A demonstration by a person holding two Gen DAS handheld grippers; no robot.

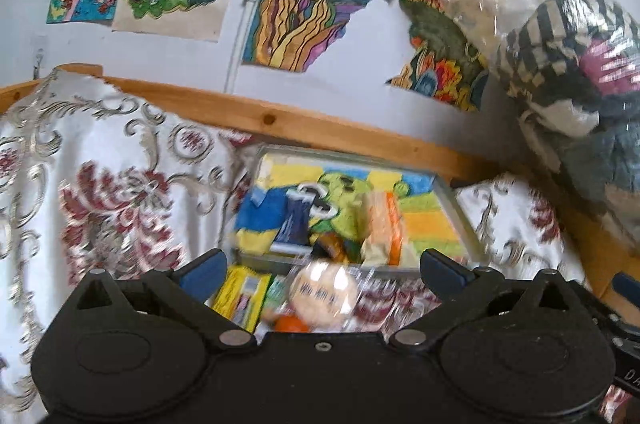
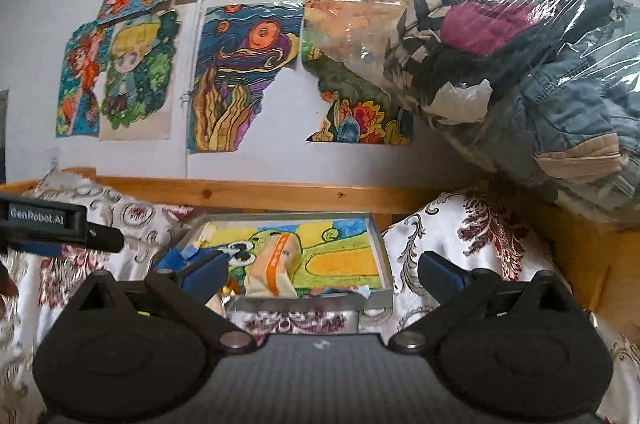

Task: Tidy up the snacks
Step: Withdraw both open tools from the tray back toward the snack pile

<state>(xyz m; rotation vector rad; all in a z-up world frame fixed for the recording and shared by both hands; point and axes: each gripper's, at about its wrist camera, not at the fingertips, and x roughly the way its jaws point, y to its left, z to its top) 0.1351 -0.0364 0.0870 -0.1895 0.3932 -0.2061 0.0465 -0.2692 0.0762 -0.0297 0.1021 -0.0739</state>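
- Snacks sit low in the centre of both views: an orange-and-cream packet point(image 2: 276, 264) lies inside the shallow tray point(image 2: 380, 244), on the patterned cloth point(image 2: 460, 244).
- Left claw point(image 1: 320, 270) gapes wide, empty, above a round wrapped cake point(image 1: 324, 294) and a yellow packet point(image 1: 240, 294) just outside the tray.
- Right claw point(image 2: 320, 270) is spread too, holding nothing.
- That cake looks light, crushable, its wrapper slippery; I'd pinch gently across the middle.

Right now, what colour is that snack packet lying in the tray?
Pale cream packet with an orange band, clearest in the right wrist view.
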